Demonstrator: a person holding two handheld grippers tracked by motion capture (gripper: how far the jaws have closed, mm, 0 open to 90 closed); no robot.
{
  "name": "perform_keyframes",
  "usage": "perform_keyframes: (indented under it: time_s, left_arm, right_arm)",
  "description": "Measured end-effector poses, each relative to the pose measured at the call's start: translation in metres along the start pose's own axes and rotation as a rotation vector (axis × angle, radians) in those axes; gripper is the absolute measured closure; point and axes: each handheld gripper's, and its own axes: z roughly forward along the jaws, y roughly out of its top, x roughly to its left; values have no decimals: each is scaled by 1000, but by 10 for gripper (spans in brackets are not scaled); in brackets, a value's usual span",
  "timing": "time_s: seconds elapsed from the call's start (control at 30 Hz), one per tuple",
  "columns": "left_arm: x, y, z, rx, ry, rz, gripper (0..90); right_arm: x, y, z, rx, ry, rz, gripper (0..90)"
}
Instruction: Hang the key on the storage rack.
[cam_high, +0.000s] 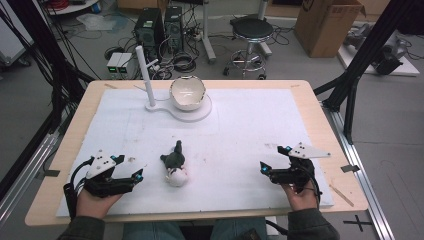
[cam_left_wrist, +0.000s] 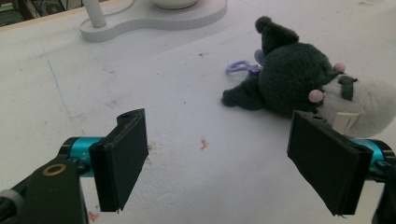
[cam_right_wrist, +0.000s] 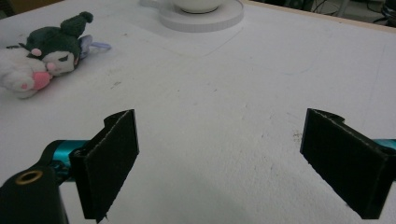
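One plush toy lies on the bench. One white bowl sits on one white stand. Two grippers: left gripper, right gripper.

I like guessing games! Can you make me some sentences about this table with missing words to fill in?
1. The plush toy lies on its ____ on the white mat.
2. The left gripper and the right gripper both have their jaws ____.
3. The white bowl sits on a stand at the ____ side of the table, away from the person.

Missing words: side; open; far
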Motion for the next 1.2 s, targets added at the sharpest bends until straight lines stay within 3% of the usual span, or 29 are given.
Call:
perform_keyframes:
  time_s: [0.67,0.73,0.8,1.2]
  left_arm:
    - [0,-2,-4,-5,7,-7,206]
    - [0,-3,-5,-4,8,-4,206]
    - [0,-3,-5,-7,7,-6,206]
    - [1,-3,-4,-11,1,-5,206]
  right_arm:
    - [5,5,7,-4,27,-8,108]
    - [7,9,6,-28,59,11,108]
    - [8,10,5,-33,56,11,108]
    - [27,36,8,10,109,-31,109]
